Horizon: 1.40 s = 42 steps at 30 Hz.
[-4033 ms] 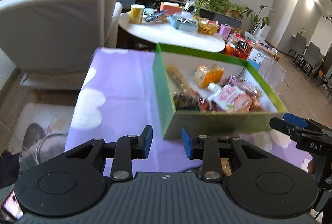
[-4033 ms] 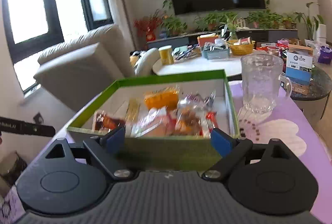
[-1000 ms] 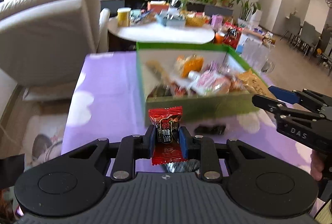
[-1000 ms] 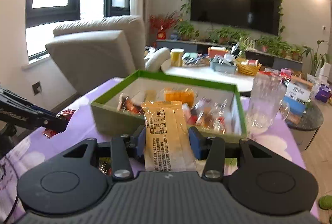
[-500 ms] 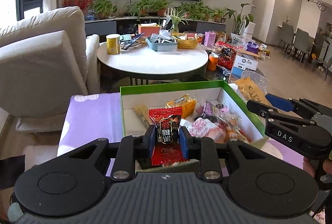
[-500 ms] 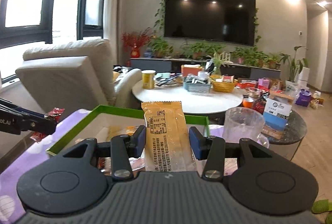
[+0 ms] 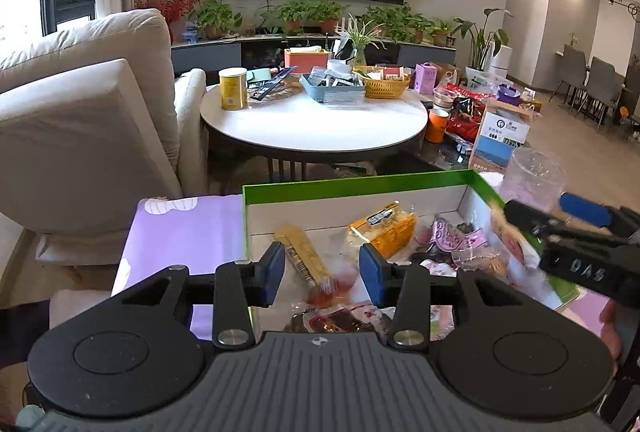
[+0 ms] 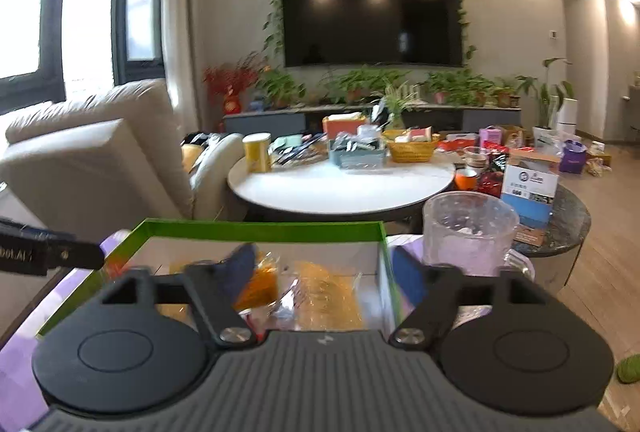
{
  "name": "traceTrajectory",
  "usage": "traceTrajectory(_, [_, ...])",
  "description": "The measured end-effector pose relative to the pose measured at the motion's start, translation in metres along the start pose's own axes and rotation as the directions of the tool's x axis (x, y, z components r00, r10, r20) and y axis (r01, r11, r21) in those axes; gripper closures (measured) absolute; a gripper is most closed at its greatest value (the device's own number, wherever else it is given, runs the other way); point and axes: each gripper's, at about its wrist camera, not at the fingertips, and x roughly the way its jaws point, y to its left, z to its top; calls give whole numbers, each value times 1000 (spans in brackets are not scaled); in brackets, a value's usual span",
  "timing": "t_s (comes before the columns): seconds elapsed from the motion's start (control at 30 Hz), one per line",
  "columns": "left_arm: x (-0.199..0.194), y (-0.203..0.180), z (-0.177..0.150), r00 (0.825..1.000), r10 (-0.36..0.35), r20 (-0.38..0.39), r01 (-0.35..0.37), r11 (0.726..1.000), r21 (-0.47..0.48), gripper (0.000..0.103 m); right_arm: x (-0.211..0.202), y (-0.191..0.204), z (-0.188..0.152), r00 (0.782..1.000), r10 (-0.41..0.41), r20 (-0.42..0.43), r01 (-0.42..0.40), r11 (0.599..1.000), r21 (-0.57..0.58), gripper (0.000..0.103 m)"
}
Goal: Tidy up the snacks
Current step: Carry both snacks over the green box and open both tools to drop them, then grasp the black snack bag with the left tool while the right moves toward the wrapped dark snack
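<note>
A green-rimmed box [image 7: 360,185] holds several snack packets on the purple table. My left gripper [image 7: 322,268] is open and empty above the box's near left part. A blurred red packet [image 7: 330,289] shows just below its fingers. My right gripper [image 8: 326,268] is open and empty above the box [image 8: 260,227]. A blurred yellow packet [image 8: 328,296] lies under it among the snacks. The right gripper also shows in the left wrist view [image 7: 568,220] over the box's right wall.
A clear glass mug [image 8: 468,232] stands right of the box. A white round table [image 7: 312,120] with a yellow can and baskets stands behind. A beige armchair [image 7: 80,112] is at the left. A low dark table [image 8: 568,216] holds boxes.
Both grippers have opened. The red packet has left the left gripper and the yellow packet has left the right gripper; both now sit in the box.
</note>
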Motion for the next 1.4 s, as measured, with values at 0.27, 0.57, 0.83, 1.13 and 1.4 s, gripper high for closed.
traceTrajectory(0.27, [-22, 3, -18, 999, -23, -25, 24, 999, 49, 55, -11, -1, -3, 1000, 6, -11, -6, 1000, 1, 39])
traceTrajectory(0.57, [-64, -3, -67, 984, -128, -121, 148, 973, 176, 55, -42, 2, -15, 1000, 10, -17, -10, 999, -49, 39])
traceTrajectory(0.83, [-71, -24, -106, 956, -161, -246, 236, 920, 313, 55, -55, -6, -28, 997, 2, -74, -5, 999, -51, 39])
traceTrajectory(1.13, [-54, -41, -117, 966, -58, -253, 163, 894, 417, 54, -68, -13, -37, 995, -12, -100, 11, 1000, -16, 39])
traceTrajectory(1.4, [-31, -30, -110, 973, 60, -222, 25, 934, 358, 61, -72, -15, -43, 993, -7, -114, 6, 1000, -7, 39])
